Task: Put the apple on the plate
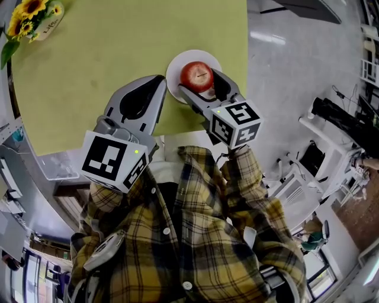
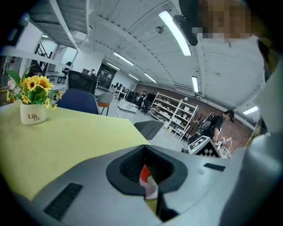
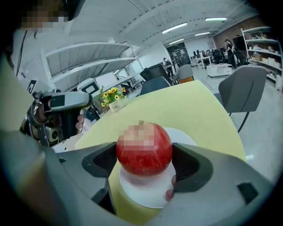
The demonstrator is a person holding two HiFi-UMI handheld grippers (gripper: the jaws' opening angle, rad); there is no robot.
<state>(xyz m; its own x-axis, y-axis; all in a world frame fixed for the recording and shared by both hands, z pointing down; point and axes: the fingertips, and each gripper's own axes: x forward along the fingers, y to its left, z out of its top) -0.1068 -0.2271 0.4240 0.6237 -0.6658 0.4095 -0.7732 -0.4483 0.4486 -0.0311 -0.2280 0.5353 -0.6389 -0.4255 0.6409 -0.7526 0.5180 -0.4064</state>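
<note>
You are holding the apple (image 1: 196, 75) (image 3: 144, 150) in your right hand-held gripper (image 1: 198, 80) (image 3: 144, 154), whose jaws are pressing against its two sides. The apple is sitting directly over the white plate (image 1: 176, 65) (image 3: 146, 194), which is lying near the edge of the yellow-green desk (image 1: 118, 53) closest to you; you cannot tell from these views whether the fruit is touching the plate. Your left hand-held gripper (image 1: 157, 89) (image 2: 148, 176) is hovering over the desk just beside the plate, its jaws closed together and gripping nothing. A small pot of sunflowers (image 1: 32, 18) (image 2: 33, 112) is standing at the far corner of the desk, well apart from the plate. Your plaid shirt (image 1: 195, 237) is filling the lower part of the head view.
</note>
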